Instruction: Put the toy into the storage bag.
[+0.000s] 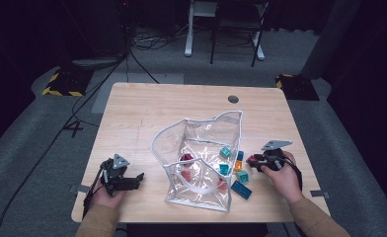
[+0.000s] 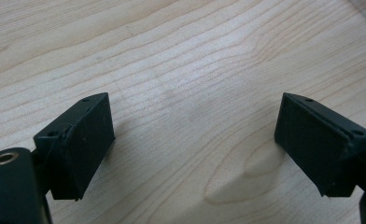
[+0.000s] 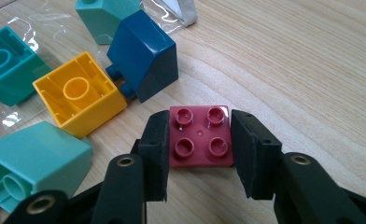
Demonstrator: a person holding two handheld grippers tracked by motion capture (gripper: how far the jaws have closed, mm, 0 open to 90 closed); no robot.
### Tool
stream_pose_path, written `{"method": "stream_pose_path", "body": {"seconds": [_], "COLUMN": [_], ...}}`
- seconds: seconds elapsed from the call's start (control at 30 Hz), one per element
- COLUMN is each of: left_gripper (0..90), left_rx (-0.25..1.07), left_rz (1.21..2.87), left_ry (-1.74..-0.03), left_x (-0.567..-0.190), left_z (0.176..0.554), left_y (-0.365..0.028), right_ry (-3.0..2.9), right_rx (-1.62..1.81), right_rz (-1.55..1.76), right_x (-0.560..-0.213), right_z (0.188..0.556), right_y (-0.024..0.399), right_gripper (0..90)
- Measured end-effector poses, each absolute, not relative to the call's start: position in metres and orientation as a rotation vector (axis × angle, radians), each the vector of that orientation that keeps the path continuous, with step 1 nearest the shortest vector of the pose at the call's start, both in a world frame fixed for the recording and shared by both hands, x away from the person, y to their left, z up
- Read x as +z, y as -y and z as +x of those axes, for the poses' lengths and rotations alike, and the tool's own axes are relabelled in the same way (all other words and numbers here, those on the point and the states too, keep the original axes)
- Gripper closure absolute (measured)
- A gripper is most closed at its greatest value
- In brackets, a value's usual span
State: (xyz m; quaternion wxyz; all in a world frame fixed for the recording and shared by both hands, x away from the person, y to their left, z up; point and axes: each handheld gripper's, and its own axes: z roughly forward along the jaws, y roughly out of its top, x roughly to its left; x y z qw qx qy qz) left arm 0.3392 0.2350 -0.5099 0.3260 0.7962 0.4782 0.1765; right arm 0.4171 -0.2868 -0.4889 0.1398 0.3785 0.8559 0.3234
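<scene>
Right gripper point(image 3: 199, 154) up close has both pads pressed on the red brick point(image 3: 200, 136), which sits on the table point(image 3: 312, 70) beside the clear bag point(image 1: 201, 158). We reckon we're mid-grasp; next we lift it clear of the yellow brick point(image 3: 78, 95). Left gripper point(image 2: 195, 140) waits wide open, holding nothing

A bag point(image 1: 201, 158) lies mid-table point(image 1: 147, 106); loose blocks point(image 1: 241, 175) sit right of it, more blocks inside it.
</scene>
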Motion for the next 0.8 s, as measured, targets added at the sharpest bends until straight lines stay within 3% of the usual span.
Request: {"method": "stream_pose_path", "body": {"seconds": [0.27,0.8], "left_gripper": [12.1,12.1], "left_rx": [0.464,0.464], "left_rz": [2.081,2.083], "left_ry": [-1.255,-1.254], "left_x": [-0.51,-0.51], "left_z": [0.339,0.339], "left_y": [-0.235,-0.235], "right_ry": [-2.461,-2.397], "right_rx": [0.975,1.07], "right_rz": [1.091,1.026], "right_x": [-0.475,-0.408], "right_z": [0.414,0.403], "right_y": [0.289,0.289], "right_gripper": [59.3,59.4]}}
